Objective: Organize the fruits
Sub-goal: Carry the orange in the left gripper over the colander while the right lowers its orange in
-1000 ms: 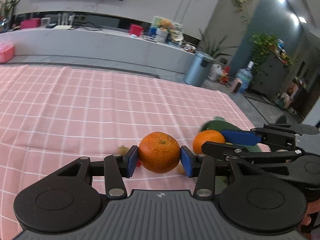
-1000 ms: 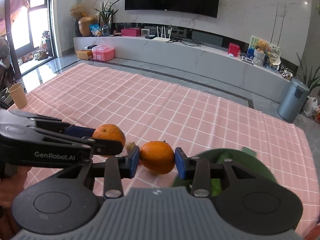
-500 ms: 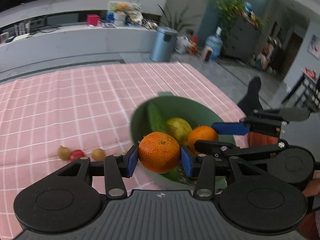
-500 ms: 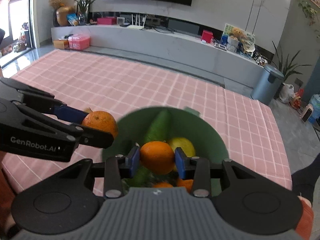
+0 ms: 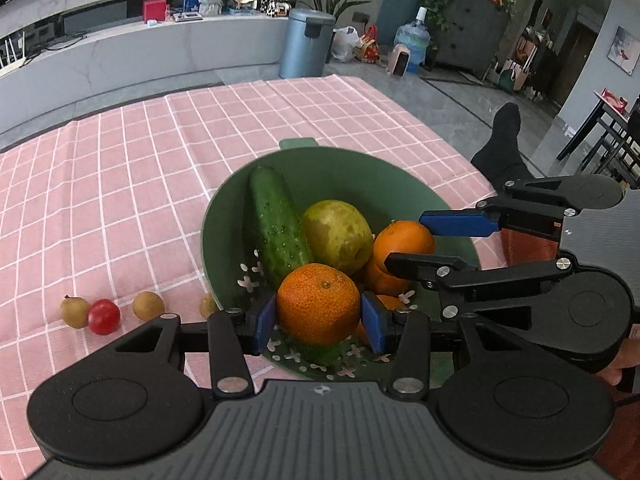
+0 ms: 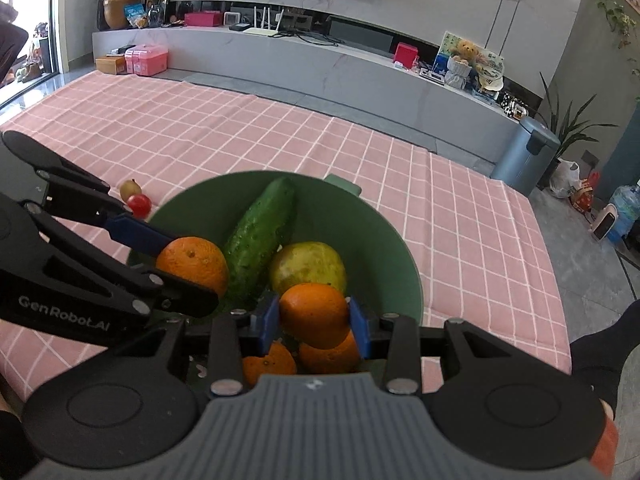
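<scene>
Green bowl [image 5: 344,168] on pink cloth [image 5: 120,184] holds cucumber [image 5: 276,228], pear [image 5: 338,236], oranges underneath, partly hidden. Left gripper [image 5: 319,318] clamps a mandarin [image 5: 318,303] over the bowl; right gripper [image 6: 314,326] clamps an orange [image 6: 314,314] there. Small fruits [image 5: 105,313] lie left of the bowl.

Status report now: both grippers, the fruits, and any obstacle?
Left gripper shut on orange; right gripper shut on second orange. Both over green bowl. Cucumber, pear already inside; landing room tight.

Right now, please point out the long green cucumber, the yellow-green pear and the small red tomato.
long green cucumber [image 5: 276,232], left wrist view, mid-body.
yellow-green pear [image 5: 336,236], left wrist view, front skin.
small red tomato [image 5: 104,316], left wrist view, centre.
</scene>
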